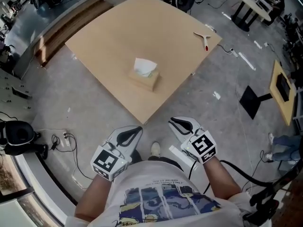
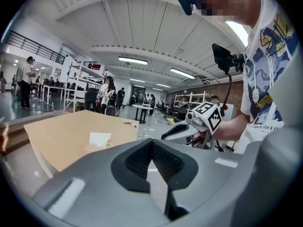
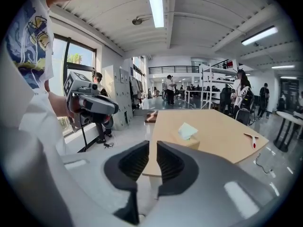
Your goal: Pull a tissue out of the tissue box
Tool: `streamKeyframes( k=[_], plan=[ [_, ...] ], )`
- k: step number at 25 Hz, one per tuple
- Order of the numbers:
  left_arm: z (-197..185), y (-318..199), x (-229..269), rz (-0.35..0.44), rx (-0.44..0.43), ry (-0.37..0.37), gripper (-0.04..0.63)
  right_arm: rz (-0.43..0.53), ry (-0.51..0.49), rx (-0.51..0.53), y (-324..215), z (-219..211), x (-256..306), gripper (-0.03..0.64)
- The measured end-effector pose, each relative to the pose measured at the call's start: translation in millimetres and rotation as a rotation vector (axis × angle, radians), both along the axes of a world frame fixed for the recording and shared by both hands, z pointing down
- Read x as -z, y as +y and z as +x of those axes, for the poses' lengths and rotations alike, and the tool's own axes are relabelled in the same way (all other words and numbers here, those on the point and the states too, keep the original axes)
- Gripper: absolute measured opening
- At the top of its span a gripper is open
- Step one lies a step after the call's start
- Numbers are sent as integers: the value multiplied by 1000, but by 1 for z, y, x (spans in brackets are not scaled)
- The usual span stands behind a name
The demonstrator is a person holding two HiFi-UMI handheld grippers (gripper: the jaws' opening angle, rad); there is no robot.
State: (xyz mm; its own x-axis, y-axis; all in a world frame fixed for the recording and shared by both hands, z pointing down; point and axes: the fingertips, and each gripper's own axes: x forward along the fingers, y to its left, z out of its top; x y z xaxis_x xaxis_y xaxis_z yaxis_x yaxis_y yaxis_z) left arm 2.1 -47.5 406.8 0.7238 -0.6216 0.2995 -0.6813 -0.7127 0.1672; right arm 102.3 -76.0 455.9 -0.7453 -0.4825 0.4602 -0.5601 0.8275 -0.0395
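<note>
Tan counter [image 1: 113,37]; a tissue box [image 1: 144,81] sits toward its near corner, a white tissue [image 1: 143,66] poking from its top; left claw [image 1: 137,129] and right claw [image 1: 173,122] hover off that corner; left pressed together, right slightly apart, both empty.

table [image 1: 109,37]: tan | tissue box [image 1: 144,78]: middle | red-tipped tool [image 1: 204,38]: far corner

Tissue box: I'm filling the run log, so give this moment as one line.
tissue box: on table, untouched | left gripper: shut, empty | right gripper: slightly open, empty | both short of table
</note>
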Motion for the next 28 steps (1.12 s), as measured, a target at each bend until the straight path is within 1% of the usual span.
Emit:
streamKeyframes(
  k=[6,10,13,18,22,28],
  plan=[
    [-3,-30,-11,-20,2,-12,3,-23,5,1,-51,1,-20,49],
    [-9,-56,-14,-17,-21,-11,3,-42,2,-26,-90,-4,-34,58],
    [-18,-80,-8,-13,-42,-11,3,-64,0,-61,-120,-10,-43,67],
    [-34,-114,-6,-9,-75,-7,3,-97,15,-87,-165,-21,-59,82],
    [-41,-140,-11,-8,-96,-3,3,-129,3,-111,-203,-22,-73,95],
    [-63,-170,-16,-26,-112,-4,3,-196,-19,-138,-253,-30,-95,128]
  ],
)
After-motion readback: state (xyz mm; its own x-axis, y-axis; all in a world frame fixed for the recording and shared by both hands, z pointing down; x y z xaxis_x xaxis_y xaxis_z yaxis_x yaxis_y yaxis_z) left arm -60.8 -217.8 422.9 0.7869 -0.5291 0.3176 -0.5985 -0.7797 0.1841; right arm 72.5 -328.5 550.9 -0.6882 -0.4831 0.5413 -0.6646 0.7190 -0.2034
